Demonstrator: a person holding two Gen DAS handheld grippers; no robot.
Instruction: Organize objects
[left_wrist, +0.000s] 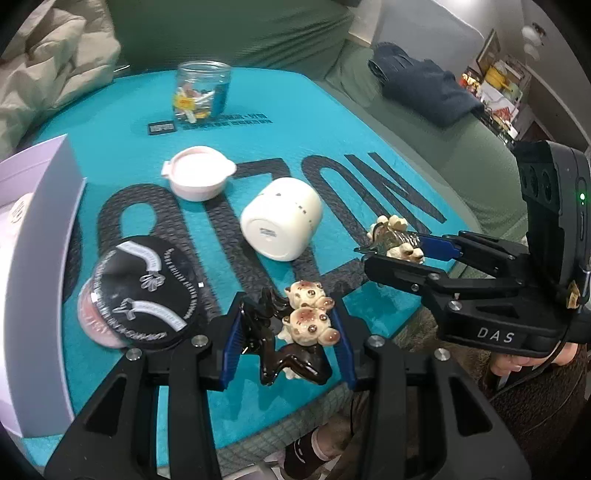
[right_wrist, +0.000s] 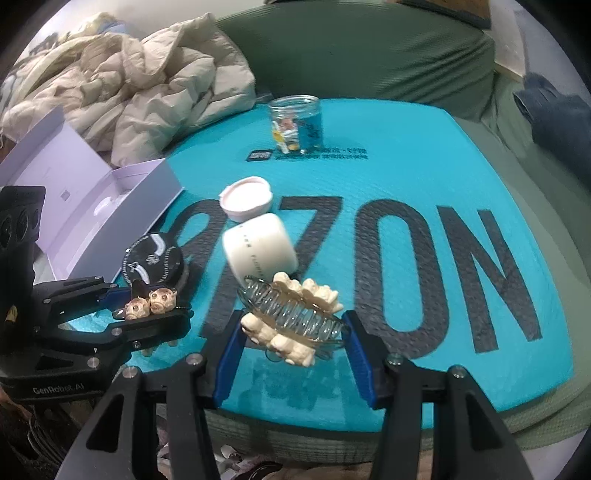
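Left gripper (left_wrist: 286, 332): jaws drawn in tight on a brown clip (left_wrist: 291, 354), a glossy dark hair claw topped with two cream spotted animal figures. Blue pads press both its sides. Clip sits clear of the mat (left_wrist: 332, 122), above its near edge.

Right gripper (right_wrist: 291, 332): jaws partly closed around a clear clip (right_wrist: 291, 314), a see-through hair claw with interlocking teeth and cream figures along both halves. Its ends meet the blue pads, so it is gripped. It hangs above the mat's near part, in front of the large black lettering.

The two grippers are side by side, near each other but apart, each seen from the other's camera.

On the teal mat, outward from the grippers:
- black disc (left_wrist: 147, 295), round, with white printing, tilted on something pink; lies left of the left gripper.
- white cup (left_wrist: 282, 218) on its side, base toward the left camera, mid-mat.
- pink tub (left_wrist: 199, 177) with a pale lid, just beyond the cup.
- jar (left_wrist: 202, 90), clear, upright, with small coloured pieces inside, at the far edge.

Lilac box (right_wrist: 96, 199) stands open at the mat's left edge. Beige jacket (right_wrist: 140, 81) is heaped behind it. Green couch (right_wrist: 369, 55) lies under and behind the mat; dark blue cloth (left_wrist: 424, 85) on it to the right.
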